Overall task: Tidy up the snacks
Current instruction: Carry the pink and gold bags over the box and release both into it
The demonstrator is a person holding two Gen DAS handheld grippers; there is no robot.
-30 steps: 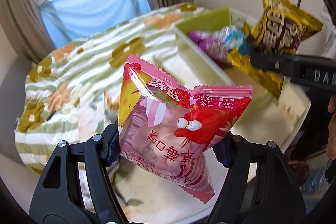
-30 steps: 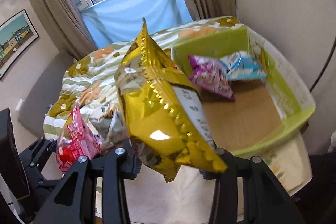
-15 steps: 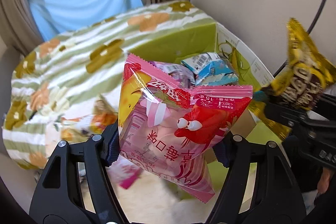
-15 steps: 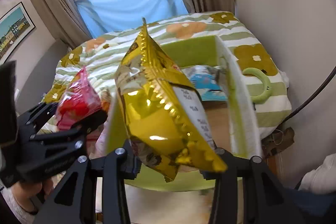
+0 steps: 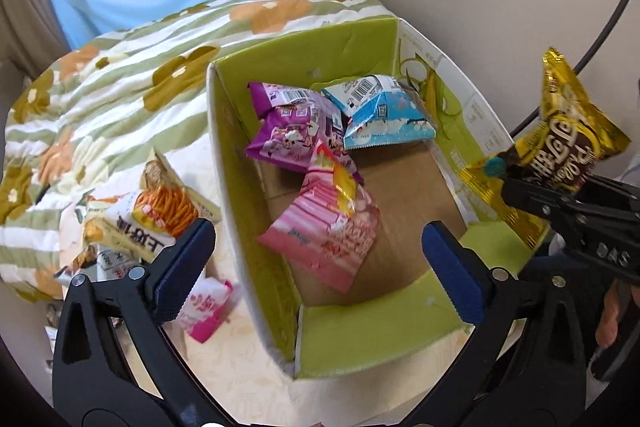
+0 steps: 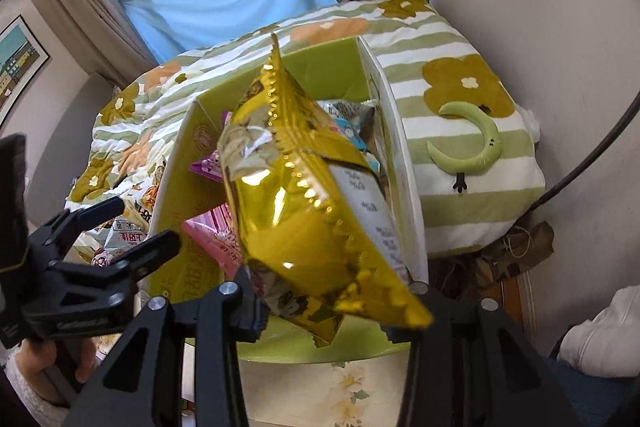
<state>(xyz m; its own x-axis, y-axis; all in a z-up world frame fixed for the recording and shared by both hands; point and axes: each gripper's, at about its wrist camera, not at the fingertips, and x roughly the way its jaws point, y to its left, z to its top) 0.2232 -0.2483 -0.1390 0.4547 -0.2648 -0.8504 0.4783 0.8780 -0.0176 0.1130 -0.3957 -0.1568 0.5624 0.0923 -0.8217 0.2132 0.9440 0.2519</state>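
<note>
we have the left hand-held gripper [image 5: 318,255] spread wide above the green cardboard box [image 5: 376,339]. its jaws have just been opening, and nothing sits between them now. the pink snack packet [image 5: 324,231] is directly ahead of and below its blue pads [image 5: 188,263], inside the box; slight blur leaves unclear whether it has settled on the brown floor. beyond it, at the box's far end, lie a purple packet [image 5: 292,135] and a light blue packet [image 5: 384,115], touching each other.

the right hand-held gripper [image 6: 324,307] is pinching the gold foil snack bag [image 6: 304,199] by its lower edge; the bag stands up in front of its camera, over the near wall of the box. in the left wrist view the same bag [image 5: 560,147] hangs at the right rim of the box.

step in hand, as we judge it: the left packet is released, and the gold bag is next to go in.

the next move calls for carrying the gold bag over the open floor of the box and spreading the jaws there. the left hand-held gripper can then turn to the loose packets [image 5: 152,223] on the surface to its left, outside the box wall.
</note>
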